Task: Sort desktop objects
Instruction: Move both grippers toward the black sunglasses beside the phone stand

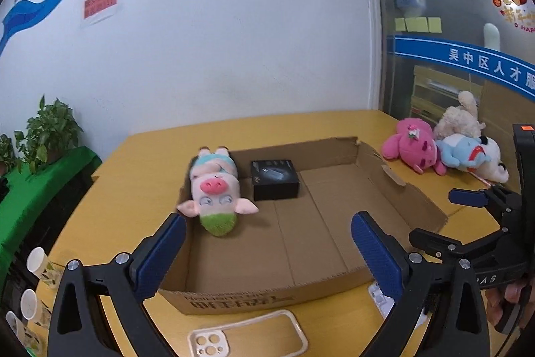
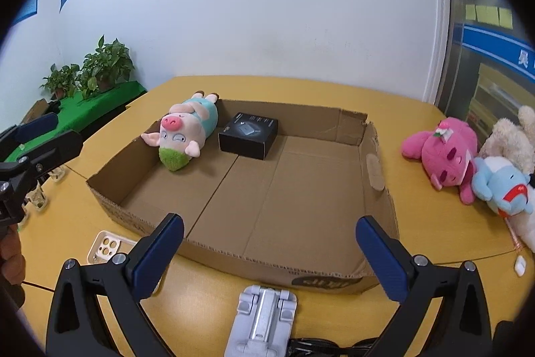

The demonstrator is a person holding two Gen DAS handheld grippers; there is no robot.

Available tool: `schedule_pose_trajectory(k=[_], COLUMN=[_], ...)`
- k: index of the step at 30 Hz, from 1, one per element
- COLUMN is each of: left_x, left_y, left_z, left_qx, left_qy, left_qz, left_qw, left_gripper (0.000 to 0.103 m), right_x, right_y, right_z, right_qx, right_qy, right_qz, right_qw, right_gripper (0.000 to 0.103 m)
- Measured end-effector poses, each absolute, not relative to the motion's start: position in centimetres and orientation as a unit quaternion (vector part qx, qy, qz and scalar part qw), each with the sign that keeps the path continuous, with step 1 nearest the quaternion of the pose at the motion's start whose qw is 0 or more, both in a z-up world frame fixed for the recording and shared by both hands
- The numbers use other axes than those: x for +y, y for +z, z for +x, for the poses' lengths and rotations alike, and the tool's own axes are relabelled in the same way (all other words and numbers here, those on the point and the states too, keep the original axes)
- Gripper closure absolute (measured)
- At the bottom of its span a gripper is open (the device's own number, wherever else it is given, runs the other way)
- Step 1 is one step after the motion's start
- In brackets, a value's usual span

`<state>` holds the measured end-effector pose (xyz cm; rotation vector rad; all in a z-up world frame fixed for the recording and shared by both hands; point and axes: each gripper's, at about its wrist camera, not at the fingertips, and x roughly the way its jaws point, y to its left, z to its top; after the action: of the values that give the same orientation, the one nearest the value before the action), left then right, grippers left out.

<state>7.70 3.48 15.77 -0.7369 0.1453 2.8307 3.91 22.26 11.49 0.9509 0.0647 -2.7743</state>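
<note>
A shallow cardboard box [image 1: 337,281] [image 2: 379,176] lies on the yellow table. Inside at its far left lie a pig plush [image 1: 215,193] [image 2: 182,131] and a black box [image 1: 275,179] [image 2: 249,136]. My left gripper [image 1: 269,243] is open and empty over the box's near left part. My right gripper [image 2: 270,241] is open and empty over the box's near edge; it also shows in the left wrist view [image 1: 468,199]. A clear phone case [image 1: 249,338] [image 2: 107,248] and a grey phone stand [image 2: 264,320] lie on the table in front of the box.
A pink plush [image 1: 413,149] [image 2: 444,153], a blue plush [image 1: 463,153] [image 2: 501,186] and a cream plush [image 1: 459,119] [image 2: 510,136] lie at the right. Paper cups [image 1: 38,266] stand at the left edge. A small white item [image 2: 519,266] lies at the right. Potted plants [image 2: 100,69] stand beyond.
</note>
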Motion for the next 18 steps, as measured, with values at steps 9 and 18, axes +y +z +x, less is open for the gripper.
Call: schedule_pose_trajectory(k=[9,18], left_x=[6.5,9.2], left_y=[9.8,5.8], left_z=[8.2,8.5], left_qx=[0.037,0.028], left_qy=[0.929,0.902], left_qz=[-0.329,-0.381], left_qw=[0.167,0.199], left_gripper=[0.003,0.003], right_x=[33.0,38.7], right_y=[5.3,-0.6], right_z=[6.9,4.6], right_qx=[-0.051,-0.104], right_qy=[-0.910,-0.868], right_qz=[0.384,0.457], right_qw=[0.146,0.163], right_gripper=[0.000,0.000])
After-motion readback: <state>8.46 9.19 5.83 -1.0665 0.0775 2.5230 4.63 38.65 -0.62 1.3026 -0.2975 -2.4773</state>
